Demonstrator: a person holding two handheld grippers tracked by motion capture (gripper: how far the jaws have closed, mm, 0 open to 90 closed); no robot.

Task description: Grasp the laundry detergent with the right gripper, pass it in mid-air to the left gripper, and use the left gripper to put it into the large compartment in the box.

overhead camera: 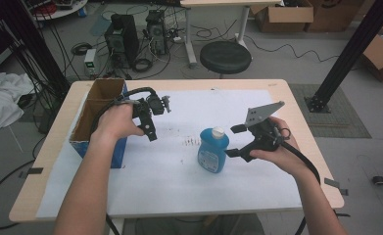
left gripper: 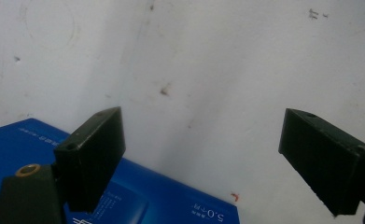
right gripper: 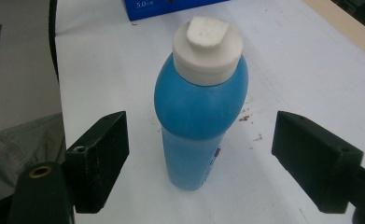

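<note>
The right gripper [right gripper: 199, 163], jaws wide and empty, is lined up on the upright blue plastic bottle with white cap [right gripper: 200, 107] standing mid-table on white paper [overhead camera: 169, 171], so next it should advance and close.

Bare forearms, black left gripper [overhead camera: 152, 120], right gripper [overhead camera: 238, 141], blocky jaws, trailing cables

both grippers [overhead camera: 152, 117] [overhead camera: 235, 141] held with jaws apart.
</note>
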